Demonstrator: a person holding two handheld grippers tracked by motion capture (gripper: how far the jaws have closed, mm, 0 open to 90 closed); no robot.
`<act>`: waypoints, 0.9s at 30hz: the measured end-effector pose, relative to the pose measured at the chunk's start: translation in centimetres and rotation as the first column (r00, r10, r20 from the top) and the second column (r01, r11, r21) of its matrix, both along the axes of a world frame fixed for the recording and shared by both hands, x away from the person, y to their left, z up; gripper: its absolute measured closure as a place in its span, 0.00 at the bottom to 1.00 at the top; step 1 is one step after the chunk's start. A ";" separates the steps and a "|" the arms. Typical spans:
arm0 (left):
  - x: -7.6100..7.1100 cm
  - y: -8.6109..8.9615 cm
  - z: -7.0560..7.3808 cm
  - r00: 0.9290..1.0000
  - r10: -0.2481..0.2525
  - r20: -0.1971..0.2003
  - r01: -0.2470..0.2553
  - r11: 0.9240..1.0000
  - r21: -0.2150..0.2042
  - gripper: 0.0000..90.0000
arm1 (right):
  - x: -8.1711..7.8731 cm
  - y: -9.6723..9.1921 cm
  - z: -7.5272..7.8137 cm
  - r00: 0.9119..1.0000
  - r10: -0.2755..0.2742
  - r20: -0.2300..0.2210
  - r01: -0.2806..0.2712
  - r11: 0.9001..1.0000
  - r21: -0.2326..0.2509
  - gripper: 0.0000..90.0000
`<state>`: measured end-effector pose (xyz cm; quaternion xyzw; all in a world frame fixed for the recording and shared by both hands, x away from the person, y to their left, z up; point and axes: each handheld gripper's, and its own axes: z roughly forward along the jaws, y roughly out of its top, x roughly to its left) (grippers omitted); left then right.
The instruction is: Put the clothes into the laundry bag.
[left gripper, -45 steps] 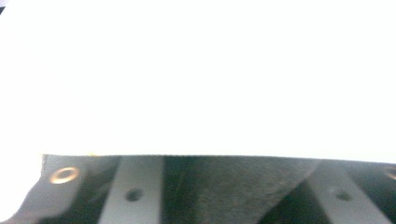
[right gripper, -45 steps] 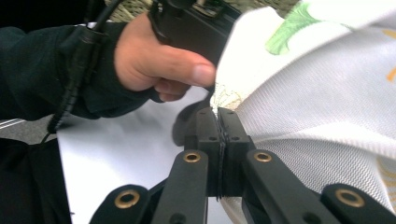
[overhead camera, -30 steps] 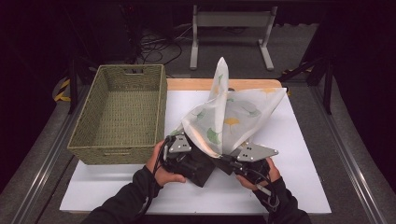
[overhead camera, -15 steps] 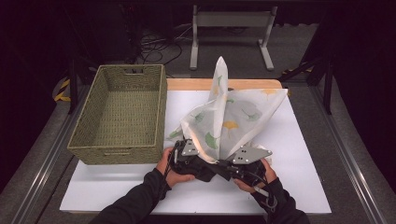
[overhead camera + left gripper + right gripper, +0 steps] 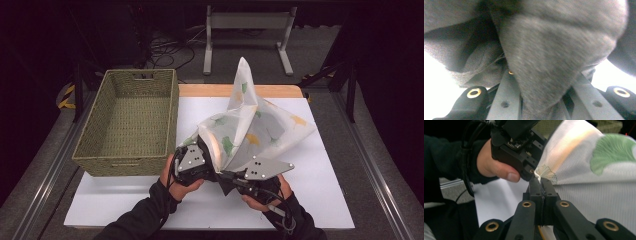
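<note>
A white mesh bag (image 5: 260, 125) printed with green and yellow leaves stands peaked on the white board. My right gripper (image 5: 541, 181) is shut on the bag's near edge (image 5: 544, 173); from above it (image 5: 227, 176) points left below the bag. My left gripper (image 5: 199, 162) sits just left of it at the bag's mouth, and the right gripper view shows it (image 5: 521, 150) with the hand around it. Dark grey cloth (image 5: 554, 50) fills the left gripper view and bunches down between that gripper's jaws (image 5: 541, 102), which have just been closing on it. A dark fold (image 5: 226, 185) hangs between the two grippers.
A woven green basket (image 5: 125, 161) with nothing in it stands at the left of the white board (image 5: 325, 195). A wooden table edge (image 5: 210, 90) runs behind the bag. Metal rails line both sides, and a grey stand (image 5: 247, 30) is beyond the table.
Both hands have lifted a little, raising the bag's near edge. The large dark mass of cloth between the grippers has shrunk to a small fold. The left gripper has tilted up towards the bag's mouth.
</note>
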<state>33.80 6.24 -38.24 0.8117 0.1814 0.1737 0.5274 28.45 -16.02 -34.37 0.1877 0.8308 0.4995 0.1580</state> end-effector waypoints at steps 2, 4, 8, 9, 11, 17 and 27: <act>-0.6 0.1 0.9 1.000 -0.004 0.022 0.004 1.000 -0.008 0.87 | -0.4 0.4 1.6 0.999 0.005 0.032 -0.005 1.000 0.017 1.00; -1.2 -0.1 1.7 0.999 -0.010 0.041 0.010 1.000 -0.007 0.87 | -0.4 0.4 1.6 0.999 0.005 0.032 -0.005 1.000 0.017 1.00; -0.6 -1.4 0.9 0.999 -0.045 0.007 0.045 0.999 -0.002 0.87 | -0.6 0.0 2.9 0.996 -0.047 0.074 0.044 0.998 0.044 1.00; -0.2 -1.9 0.4 0.998 -0.056 -0.009 0.057 0.998 0.014 0.87 | -0.6 -0.3 2.7 0.996 -0.059 0.073 0.054 0.997 0.059 1.00; 0.6 -3.3 -0.8 0.998 -0.057 -0.031 0.059 0.997 0.046 0.87 | -0.5 -1.0 2.3 0.996 -0.072 0.054 0.068 0.994 0.082 1.00; 4.2 -5.9 -3.3 0.999 0.009 -0.043 -0.007 0.999 0.043 0.86 | -0.1 -2.1 0.1 0.996 -0.090 0.017 0.089 0.995 0.043 1.00; 5.9 -5.6 -5.4 0.997 0.046 -0.055 -0.047 0.999 -0.021 0.80 | 1.1 -4.7 -2.4 0.984 -0.175 -0.031 0.176 0.984 0.018 1.00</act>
